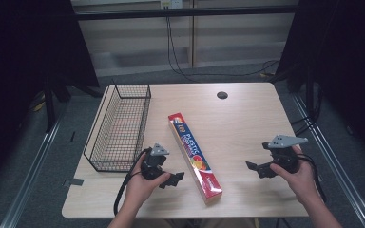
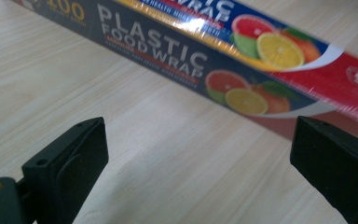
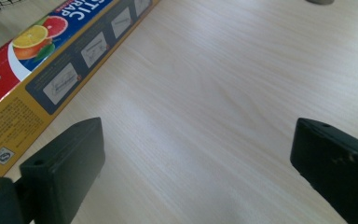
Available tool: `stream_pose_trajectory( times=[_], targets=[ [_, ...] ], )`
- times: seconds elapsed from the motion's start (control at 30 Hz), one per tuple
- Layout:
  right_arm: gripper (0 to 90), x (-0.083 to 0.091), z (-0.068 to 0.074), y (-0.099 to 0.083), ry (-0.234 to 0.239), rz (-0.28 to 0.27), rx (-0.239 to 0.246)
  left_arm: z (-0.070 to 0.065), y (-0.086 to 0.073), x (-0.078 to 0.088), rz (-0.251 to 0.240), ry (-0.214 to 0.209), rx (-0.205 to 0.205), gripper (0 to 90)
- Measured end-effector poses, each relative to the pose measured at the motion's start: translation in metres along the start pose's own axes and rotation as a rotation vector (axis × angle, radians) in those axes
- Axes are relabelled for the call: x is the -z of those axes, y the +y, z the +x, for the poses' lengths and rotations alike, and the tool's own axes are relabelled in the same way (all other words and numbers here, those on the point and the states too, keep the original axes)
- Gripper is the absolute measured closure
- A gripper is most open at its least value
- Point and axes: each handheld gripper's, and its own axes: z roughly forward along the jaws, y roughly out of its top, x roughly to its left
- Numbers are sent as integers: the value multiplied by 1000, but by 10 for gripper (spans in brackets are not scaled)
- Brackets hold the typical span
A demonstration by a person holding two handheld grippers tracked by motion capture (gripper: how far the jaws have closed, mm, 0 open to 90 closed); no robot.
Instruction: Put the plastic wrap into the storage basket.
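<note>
Wooden table (image 1: 247,123), wire basket (image 1: 121,126) at left. Plastic food wrap box (image 1: 194,156) flat, diagonal, mid-table, outside basket. Left gripper (image 1: 172,179) and right gripper (image 1: 256,167) released, empty, flanking box. Risk: one-ended grab, long box swinging, slipping.

Pale wood-grain bench (image 1: 247,123), smooth and matt with a soft sheen, spread under both tongs. Between the two tongs, a cardboard plastic food wrap box (image 1: 194,157), glossy printed faces catching glare, yellow side panel duller. Beyond the left tongs (image 1: 171,179), a wire mesh basket (image 1: 120,127) of thin dark metal, coated matt black. Left tongs of matt black plastic, slightly grainy, topped by a dull grey plate. Right tongs (image 1: 255,167) of the same matt black plastic, faintly scuffed, pale grey plate above.
</note>
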Motion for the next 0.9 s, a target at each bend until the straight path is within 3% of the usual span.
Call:
stream_pose_trajectory(
  times=[0.03, 0.17, 0.27, 0.43, 0.6, 0.73, 0.8, 0.9],
  targets=[
    [28, 0, -3, -2, -4, -7, -15, -1, 8, -2, 11, 6, 31, 41],
    [28, 1, -2, -2, -26, -3, -11, -1, 18, -5, 36, 6, 73, 35],
    [29, -1, -1, -3, -36, 0, -5, 3, 25, -8, 66, -19, 104, 24],
    [29, -2, -2, -2, -45, -11, -20, 8, 43, -14, 92, -8, 225, 22],
    [29, -4, -4, -1, -49, -13, -18, 7, 59, -20, 111, -13, 273, 22],
    [30, -4, -3, -1, -41, -10, -13, 4, 68, -27, 153, -1, 262, 22],
    [29, -2, -4, -1, -43, -18, -28, 1, 73, -36, 168, 14, 308, 29],
    [29, -2, -6, -2, -41, -26, -35, 2, 77, -44, 180, 41, 336, 32]
  ],
)
